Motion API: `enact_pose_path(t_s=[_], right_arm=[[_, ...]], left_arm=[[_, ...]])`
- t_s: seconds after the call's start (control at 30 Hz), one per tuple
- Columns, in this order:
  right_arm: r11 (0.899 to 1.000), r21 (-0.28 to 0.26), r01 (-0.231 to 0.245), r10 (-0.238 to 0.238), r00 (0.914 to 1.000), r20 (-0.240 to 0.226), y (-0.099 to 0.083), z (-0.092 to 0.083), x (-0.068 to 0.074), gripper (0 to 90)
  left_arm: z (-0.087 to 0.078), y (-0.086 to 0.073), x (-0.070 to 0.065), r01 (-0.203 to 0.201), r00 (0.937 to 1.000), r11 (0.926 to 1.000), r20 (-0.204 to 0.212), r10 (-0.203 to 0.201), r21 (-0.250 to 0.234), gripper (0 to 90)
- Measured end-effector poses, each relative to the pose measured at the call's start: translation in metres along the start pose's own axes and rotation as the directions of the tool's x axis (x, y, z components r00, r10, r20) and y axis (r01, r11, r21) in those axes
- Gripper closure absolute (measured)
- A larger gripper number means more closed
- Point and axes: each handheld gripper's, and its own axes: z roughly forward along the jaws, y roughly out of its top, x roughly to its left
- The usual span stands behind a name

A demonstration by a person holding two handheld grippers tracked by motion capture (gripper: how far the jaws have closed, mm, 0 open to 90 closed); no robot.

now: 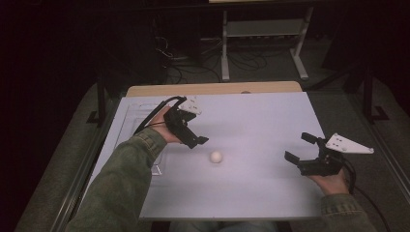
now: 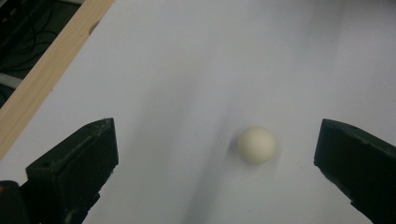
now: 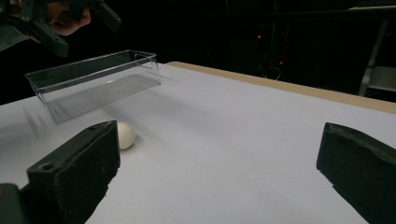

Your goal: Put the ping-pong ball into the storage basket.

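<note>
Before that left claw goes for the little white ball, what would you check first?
1. Left gripper jaws open wide: ok.
2. Ball between the jaws' line in the left gripper view: ok.
3. Ball lying free on the white table, nothing touching it: ok.
4. Right gripper open, apart from the ball: ok.
5. Clear box empty: ok.
6. Ball at rest: cannot tell.

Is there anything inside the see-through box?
The clear box looks empty: its floor shows bare through the walls. The white ball sits outside, on the table in front of it.
</note>
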Motion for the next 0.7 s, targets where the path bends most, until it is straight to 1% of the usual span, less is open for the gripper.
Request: enact_pose_path(t_s=[0.13,0.33,0.37,0.47,0.6,0.63,0.67,0.7], right_arm=[[1.0,0.004,0.0,0.0,1.0,-0.002,0.0,0.0,0.0,0.0],[1.0,0.001,-0.004,0.004,1.0,-0.002,0.0,0.0,0.0,0.0],[1.0,0.0,-0.008,0.008,1.0,-0.002,0.0,0.001,0.0,0.0],[1.0,0.005,-0.001,0.001,1.0,-0.003,0.0,0.001,0.0,0.0],[1.0,0.004,-0.003,0.003,1.0,-0.006,0.0,0.001,0.0,0.0],[1.0,0.004,-0.003,0.003,1.0,-0.006,0.0,0.001,0.0,0.0],[1.0,0.005,-0.002,0.003,1.0,-0.006,0.0,0.0,0.0,0.0],[1.0,0.006,-0.003,0.003,1.0,-0.006,0.0,0.0,0.0,0.0]], left_arm=[[0.004,0.0,0.0,-0.002,1.0,0.9999,0.006,0.002,0.015,0.0],[0.01,0.001,-0.002,-0.017,0.9996,0.9992,0.021,0.016,0.035,0.0],[0.016,0.001,-0.003,-0.028,0.9991,0.9982,0.034,0.026,0.053,0.0],[0.022,0.002,-0.004,-0.038,0.9983,0.9969,0.046,0.035,0.069,0.0],[0.031,0.001,-0.006,-0.05,0.9965,0.9946,0.071,0.044,0.091,0.0],[0.031,0.001,-0.006,-0.05,0.9965,0.9946,0.071,0.044,0.091,0.0],[0.035,0.001,-0.006,-0.06,0.9958,0.9923,0.075,0.052,0.108,0.0],[0.036,0.0,-0.007,-0.059,0.9957,0.9921,0.078,0.051,0.11,0.0]])
